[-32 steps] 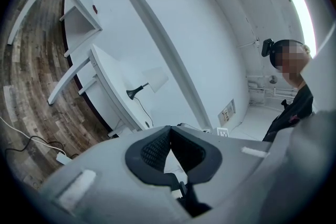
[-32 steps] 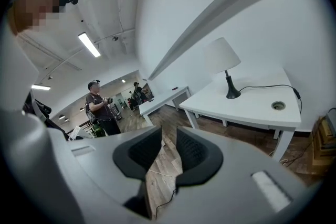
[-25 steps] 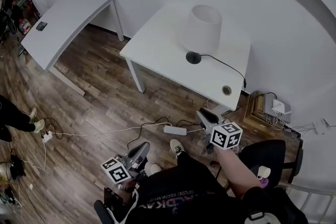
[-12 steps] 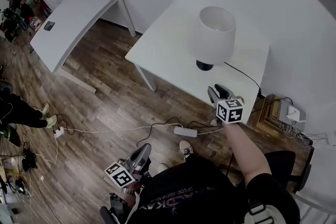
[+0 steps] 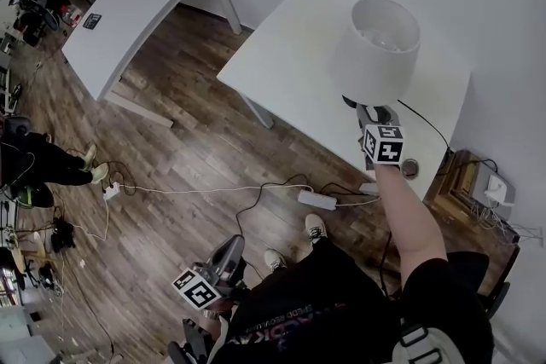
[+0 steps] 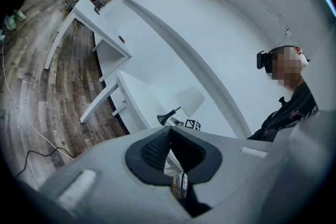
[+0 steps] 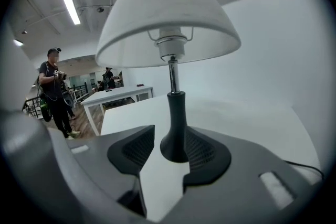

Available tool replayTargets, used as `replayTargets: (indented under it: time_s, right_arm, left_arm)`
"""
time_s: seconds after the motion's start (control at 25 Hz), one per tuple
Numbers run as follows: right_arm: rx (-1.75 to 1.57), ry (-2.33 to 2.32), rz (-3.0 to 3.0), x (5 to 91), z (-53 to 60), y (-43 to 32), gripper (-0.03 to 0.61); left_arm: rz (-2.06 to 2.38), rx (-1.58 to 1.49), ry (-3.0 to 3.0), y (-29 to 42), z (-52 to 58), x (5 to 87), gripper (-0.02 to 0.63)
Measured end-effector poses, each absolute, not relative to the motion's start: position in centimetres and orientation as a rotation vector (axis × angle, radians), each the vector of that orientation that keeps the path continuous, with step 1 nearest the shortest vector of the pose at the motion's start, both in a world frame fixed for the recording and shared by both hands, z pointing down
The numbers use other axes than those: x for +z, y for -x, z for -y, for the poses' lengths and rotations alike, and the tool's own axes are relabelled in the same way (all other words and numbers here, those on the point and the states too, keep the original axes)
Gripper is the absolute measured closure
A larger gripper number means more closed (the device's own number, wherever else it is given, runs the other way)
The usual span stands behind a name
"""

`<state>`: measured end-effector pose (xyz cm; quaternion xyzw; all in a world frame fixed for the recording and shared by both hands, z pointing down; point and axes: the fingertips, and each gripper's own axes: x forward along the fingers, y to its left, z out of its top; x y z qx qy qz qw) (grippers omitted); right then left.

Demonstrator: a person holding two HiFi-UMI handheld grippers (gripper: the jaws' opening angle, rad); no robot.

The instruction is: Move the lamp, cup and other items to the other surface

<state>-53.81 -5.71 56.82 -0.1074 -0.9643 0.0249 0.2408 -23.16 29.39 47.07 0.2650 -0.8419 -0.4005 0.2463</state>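
Standing on a white table (image 5: pixel 281 55) against a pale wall, the lamp (image 5: pixel 377 47) has a wide white cone-shaped shade, a bare socket beneath it, a thin metal stem and a dark flared base. A black cord (image 5: pixel 424 119) trails from the base toward the table's corner.

In the right gripper view the lamp (image 7: pixel 169 29) fills the frame. Its base sits between the jaws of the right gripper (image 7: pixel 164 150), which are apart and have just been widening. The base is closer to the right-hand pad, though contact cannot be judged. From the head view, the right gripper (image 5: pixel 372 112) reaches under the shade at arm's length.

The left gripper (image 5: pixel 229 251) is low beside the person's leg, above the wood floor. In its own view the left gripper (image 6: pixel 169 145) has its pads together with nothing between them.

A second ago the right gripper was down by the person's lap, well short of the table. It has since crossed to the lamp's base, and the table looks closer in the head view. The left gripper has barely shifted.
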Motion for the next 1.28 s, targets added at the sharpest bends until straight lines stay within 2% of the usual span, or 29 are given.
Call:
replayTargets:
  time_s: [0.16,0.72,0.88,1.28]
  right_arm:
    - [0.001,0.288,2.663,57.5,5.8,56.2,0.368]
    - [-0.029,0.296,2.706,58.0,5.8,60.9,0.38]
    - [-0.043,0.323,2.7,58.4,5.4,61.5,0.403]
    - [-0.008,0.342,2.67,58.7,5.0,62.1,0.408]
  left_arm:
    - [2.293,-1.104,-0.675,22.8,-29.2,47.6,0.615]
    - [2.298,-1.101,-0.55,21.4,-28.8,48.1,0.615]
    - [2.3,-1.111,-0.518,20.4,-29.0,48.4,0.615]
    - [2.278,-1.184,-0.495,19.5,-28.3,49.3,0.615]
